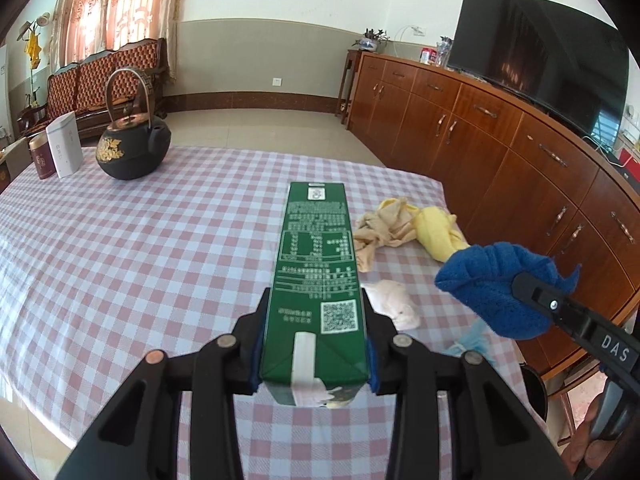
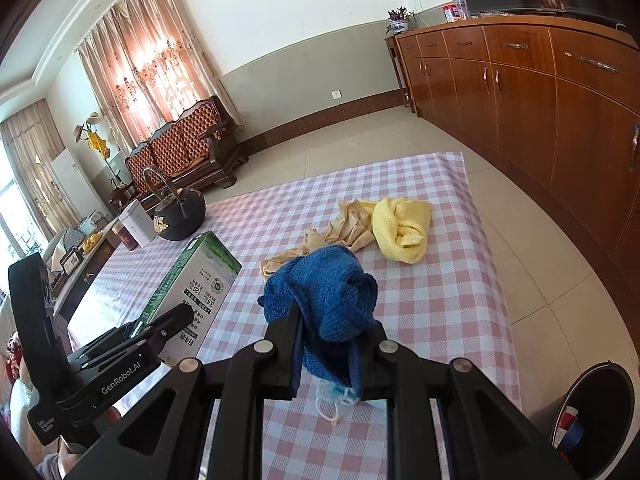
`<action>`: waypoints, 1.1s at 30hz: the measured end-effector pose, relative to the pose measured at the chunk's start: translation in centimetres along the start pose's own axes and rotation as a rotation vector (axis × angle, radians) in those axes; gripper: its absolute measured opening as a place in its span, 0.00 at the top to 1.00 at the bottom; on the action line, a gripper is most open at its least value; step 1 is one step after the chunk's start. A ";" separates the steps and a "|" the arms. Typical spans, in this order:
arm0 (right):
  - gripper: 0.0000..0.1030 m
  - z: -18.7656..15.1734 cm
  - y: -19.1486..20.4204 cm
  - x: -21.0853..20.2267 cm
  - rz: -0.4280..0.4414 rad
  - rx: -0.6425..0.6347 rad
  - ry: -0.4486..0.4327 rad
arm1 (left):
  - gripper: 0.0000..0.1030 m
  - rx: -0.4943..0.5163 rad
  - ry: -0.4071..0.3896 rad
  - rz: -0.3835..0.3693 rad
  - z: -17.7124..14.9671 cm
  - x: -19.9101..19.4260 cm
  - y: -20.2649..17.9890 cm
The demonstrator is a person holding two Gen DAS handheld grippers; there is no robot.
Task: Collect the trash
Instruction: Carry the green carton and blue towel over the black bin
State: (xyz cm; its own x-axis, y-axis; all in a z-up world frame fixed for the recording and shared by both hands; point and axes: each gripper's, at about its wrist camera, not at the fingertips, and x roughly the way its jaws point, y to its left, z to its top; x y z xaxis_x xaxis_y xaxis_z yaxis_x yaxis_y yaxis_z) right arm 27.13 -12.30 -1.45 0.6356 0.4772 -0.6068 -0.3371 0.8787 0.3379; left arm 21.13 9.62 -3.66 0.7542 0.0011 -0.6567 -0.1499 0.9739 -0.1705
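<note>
Trash in hand first: a green carton (image 1: 316,280) is pinched lengthwise in my left gripper (image 1: 314,344), lifted above the checked tablecloth (image 1: 140,240). My right gripper (image 2: 326,344) is clamped on a blue cloth (image 2: 328,300). Below it lies a small blue-white scrap (image 2: 334,396), with a pale tissue (image 1: 394,304), a beige rag (image 2: 344,228) and a yellow cloth (image 2: 402,228) beyond. Judging by this, most remains; the bin (image 2: 596,408) beside the table holds little.
</note>
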 end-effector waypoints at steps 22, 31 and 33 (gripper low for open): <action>0.81 -5.4 -10.0 -14.9 -0.171 0.133 -0.113 | 0.63 0.198 0.035 -0.247 -4.2 -3.9 -15.1; 0.81 -9.2 -17.6 -20.6 -0.311 0.249 -0.140 | 0.63 0.292 0.113 -0.390 -7.6 -3.4 -23.4; 0.81 -10.2 -19.5 -21.6 -0.343 0.281 -0.141 | 0.63 0.316 0.138 -0.416 -8.6 -3.0 -25.3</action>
State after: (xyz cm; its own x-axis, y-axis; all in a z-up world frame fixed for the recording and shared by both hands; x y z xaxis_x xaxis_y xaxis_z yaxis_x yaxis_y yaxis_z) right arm 12.89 -39.67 -2.23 0.7722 0.1363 -0.6206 0.0983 0.9393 0.3286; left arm 17.15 -16.94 -3.66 0.6147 -0.4080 -0.6750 0.3592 0.9067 -0.2209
